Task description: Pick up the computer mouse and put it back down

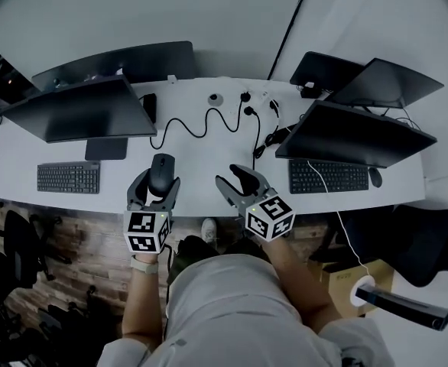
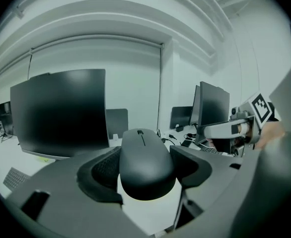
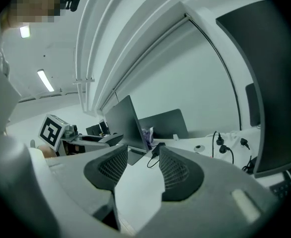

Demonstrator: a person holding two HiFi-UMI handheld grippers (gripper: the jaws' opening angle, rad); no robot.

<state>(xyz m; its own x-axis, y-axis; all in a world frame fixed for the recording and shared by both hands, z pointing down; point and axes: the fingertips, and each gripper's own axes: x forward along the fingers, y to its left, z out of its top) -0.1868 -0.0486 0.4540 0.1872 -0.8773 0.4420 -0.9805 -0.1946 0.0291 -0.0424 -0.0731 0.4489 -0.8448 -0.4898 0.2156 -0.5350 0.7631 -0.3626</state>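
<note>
A white desk (image 1: pixel 197 163) is being shown running across the head view, and its left part is being taken up by a dark monitor (image 1: pixel 79 109) and a keyboard (image 1: pixel 69 177). The left gripper (image 1: pixel 157 183) is being held over the near edge with its jaws about half spread, and the computer mouse (image 1: pixel 161 173) is being clamped between their pads. The mouse's long axis is being kept in line with the jaws, nose away from the person, so the desk is judged to be lying straight below it for the set-down. The right gripper (image 1: pixel 235 176) is being held just beside, jaws apart with nothing between them. How far the mouse is being kept above the desktop is not being shown, and its underside is being hidden by the jaws
</note>
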